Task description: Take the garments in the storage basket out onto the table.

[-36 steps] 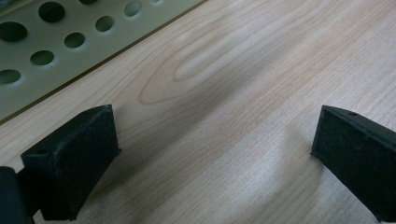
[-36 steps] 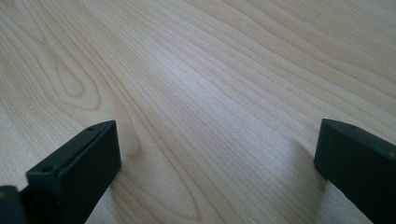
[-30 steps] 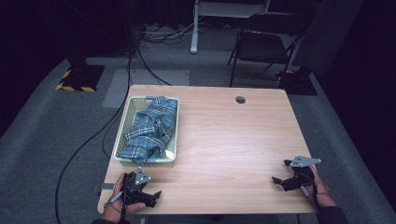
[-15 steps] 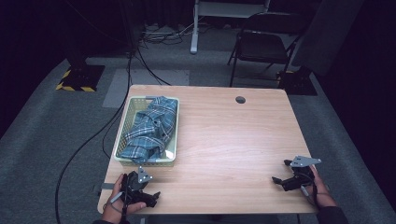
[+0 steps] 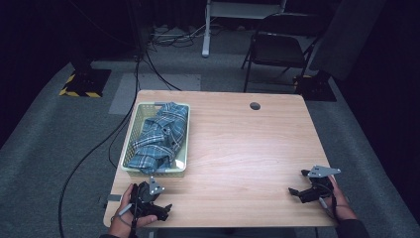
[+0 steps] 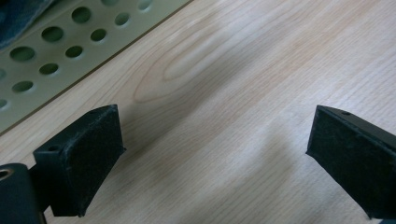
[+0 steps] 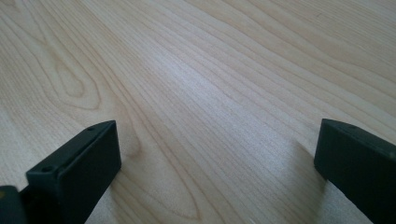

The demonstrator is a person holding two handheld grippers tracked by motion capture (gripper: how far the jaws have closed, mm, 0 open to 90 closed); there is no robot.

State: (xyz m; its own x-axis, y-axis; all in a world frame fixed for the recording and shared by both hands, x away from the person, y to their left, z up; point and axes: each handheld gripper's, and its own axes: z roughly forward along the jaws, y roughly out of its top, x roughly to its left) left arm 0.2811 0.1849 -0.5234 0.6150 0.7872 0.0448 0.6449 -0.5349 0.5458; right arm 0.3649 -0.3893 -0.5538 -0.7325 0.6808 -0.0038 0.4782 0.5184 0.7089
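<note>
A pale green perforated basket point(image 5: 130, 148) stands on the left of the wooden table point(image 5: 237, 144), with a crumpled blue plaid shirt point(image 5: 161, 135) inside it. My left gripper point(image 5: 161, 210) rests near the table's front left corner, just in front of the basket, held in a hand. Its jaws stand wide apart over bare wood point(image 6: 215, 140), and the basket wall point(image 6: 51, 60) lies close at the upper left. My right gripper point(image 5: 297, 192) sits near the front right edge, open, with only wood grain between its jaws point(image 7: 215, 154).
A round cable hole point(image 5: 255, 105) is in the table's far side. A black folding chair point(image 5: 277, 49) and a white stand point(image 5: 208, 29) are on the floor beyond. Cables point(image 5: 99, 144) trail on the grey carpet at the left.
The left gripper has shifted slightly near the front edge. The right gripper, basket and shirt have stayed where they were.
</note>
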